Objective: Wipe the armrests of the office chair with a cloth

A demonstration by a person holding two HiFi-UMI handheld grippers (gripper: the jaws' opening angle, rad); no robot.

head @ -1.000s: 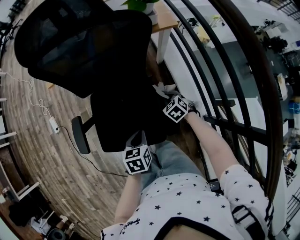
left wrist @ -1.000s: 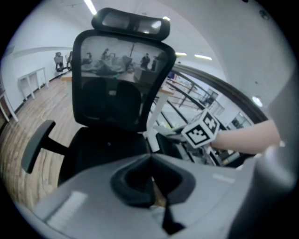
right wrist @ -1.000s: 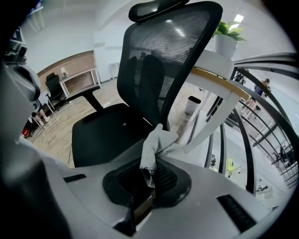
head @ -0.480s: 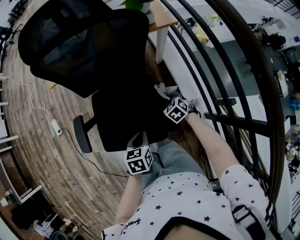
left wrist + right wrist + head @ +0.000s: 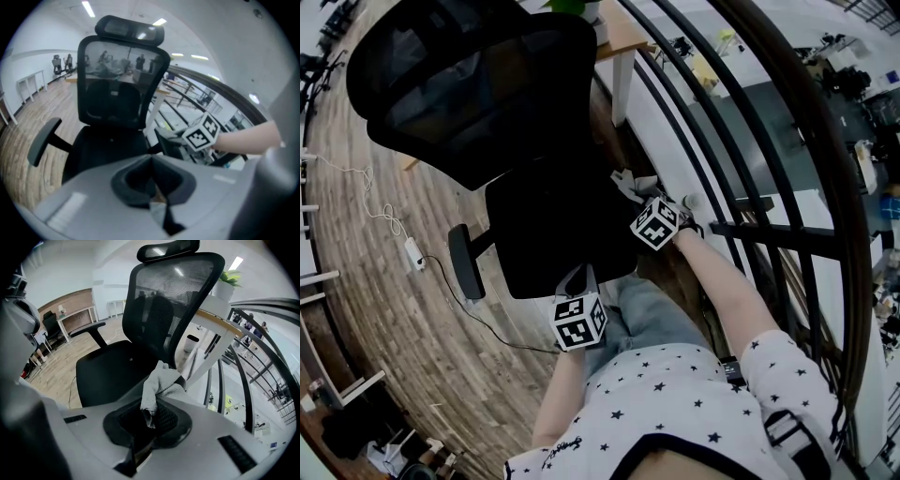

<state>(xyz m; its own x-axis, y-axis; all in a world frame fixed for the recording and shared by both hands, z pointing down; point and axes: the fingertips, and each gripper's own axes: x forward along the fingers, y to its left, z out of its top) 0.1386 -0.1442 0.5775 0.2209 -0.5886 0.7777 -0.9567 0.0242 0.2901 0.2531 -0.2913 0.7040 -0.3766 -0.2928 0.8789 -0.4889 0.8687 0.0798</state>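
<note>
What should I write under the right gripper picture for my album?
The right gripper pinches a grey cloth in front of the black office chair.

Black office chair (image 5: 546, 234) fills upper left to centre of frame, one armrest (image 5: 465, 262) at centre left. Right gripper (image 5: 639, 199) at centre, grey cloth (image 5: 630, 180) bunched at its tip by the seat's right edge. Left gripper (image 5: 575, 284) below centre, at the seat's front edge.

I see the head view dim and underexposed, the chair (image 5: 478, 94) nearly solid black. Ceiling strip lights (image 5: 87, 8) brighten both gripper views; fisheye distortion bends every edge, and the nearest foreground is soft.
</note>
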